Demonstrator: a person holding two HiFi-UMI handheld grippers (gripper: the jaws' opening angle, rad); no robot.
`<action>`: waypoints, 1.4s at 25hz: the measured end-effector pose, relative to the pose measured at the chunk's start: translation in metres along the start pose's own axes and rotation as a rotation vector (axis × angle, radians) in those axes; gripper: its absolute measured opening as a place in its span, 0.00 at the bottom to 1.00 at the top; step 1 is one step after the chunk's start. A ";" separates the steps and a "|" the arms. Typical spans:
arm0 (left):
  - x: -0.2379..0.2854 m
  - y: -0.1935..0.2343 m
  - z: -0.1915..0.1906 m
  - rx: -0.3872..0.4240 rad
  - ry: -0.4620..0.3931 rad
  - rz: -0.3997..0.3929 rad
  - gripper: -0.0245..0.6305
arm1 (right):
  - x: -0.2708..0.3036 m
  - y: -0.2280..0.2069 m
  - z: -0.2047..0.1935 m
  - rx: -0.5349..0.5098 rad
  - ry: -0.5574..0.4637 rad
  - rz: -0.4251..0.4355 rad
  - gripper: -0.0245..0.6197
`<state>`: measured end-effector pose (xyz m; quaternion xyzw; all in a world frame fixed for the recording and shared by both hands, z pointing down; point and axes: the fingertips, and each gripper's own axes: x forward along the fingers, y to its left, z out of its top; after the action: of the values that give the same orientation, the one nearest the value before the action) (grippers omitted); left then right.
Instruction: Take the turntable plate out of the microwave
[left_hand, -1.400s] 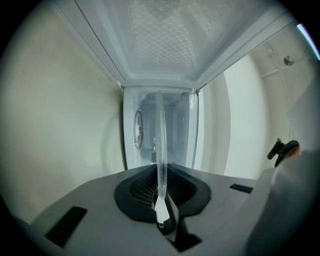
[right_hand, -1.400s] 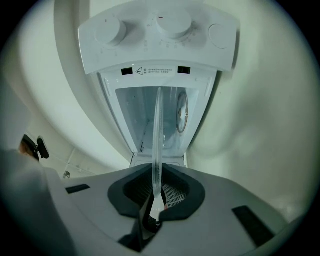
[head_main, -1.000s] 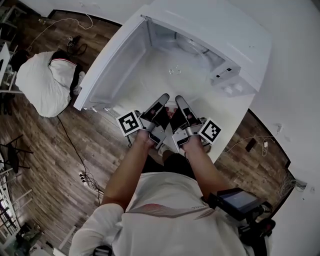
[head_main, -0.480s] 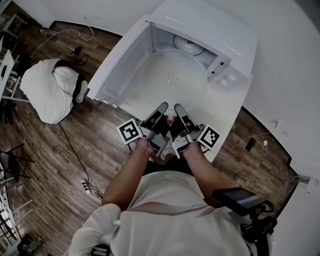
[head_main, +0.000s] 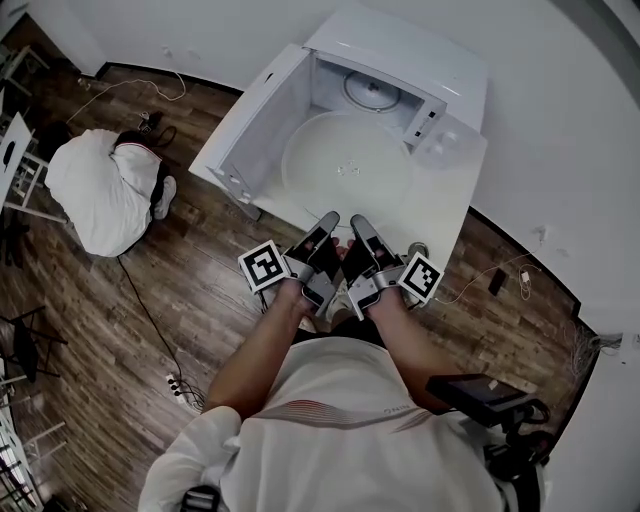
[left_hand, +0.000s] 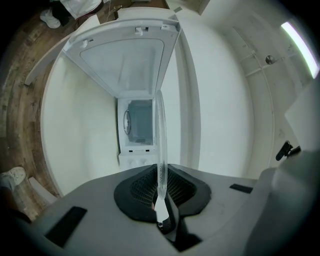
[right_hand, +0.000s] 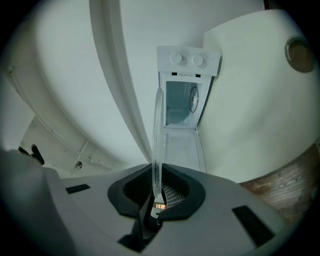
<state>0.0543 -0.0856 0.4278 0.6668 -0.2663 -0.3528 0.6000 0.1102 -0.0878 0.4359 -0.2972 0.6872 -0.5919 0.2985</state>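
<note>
While both of our grippers pinch its near rim, the glass turntable plate (head_main: 345, 165) hangs roughly level in front of the open microwave (head_main: 405, 50), outside the cavity and above the white table (head_main: 447, 225). Our left gripper (head_main: 326, 222) and right gripper (head_main: 358, 222) sit side by side, close together, each with its jaws clamped on the glass (edge-on in both gripper views, the rim runs straight down between the dark pads). The microwave door (head_main: 250, 115) is swung wide to the left. Inside the cavity we see a round ring (head_main: 372, 90) lying on the oven floor. On the wooden floor (head_main: 120, 320) at left a person in white (head_main: 95, 185) is hunched over, and a power strip (head_main: 172, 383) lies nearer to us.
</note>
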 end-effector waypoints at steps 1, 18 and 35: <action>-0.009 -0.006 -0.004 0.004 0.005 -0.005 0.11 | -0.006 0.006 -0.008 -0.003 -0.005 0.005 0.10; -0.063 -0.057 -0.084 -0.010 0.057 -0.022 0.11 | -0.097 0.058 -0.048 -0.011 -0.049 0.025 0.10; -0.035 -0.069 -0.112 0.049 0.000 -0.023 0.11 | -0.115 0.069 -0.012 -0.007 0.029 0.073 0.10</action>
<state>0.1174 0.0197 0.3688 0.6842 -0.2673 -0.3531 0.5795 0.1714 0.0165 0.3759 -0.2643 0.7039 -0.5824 0.3089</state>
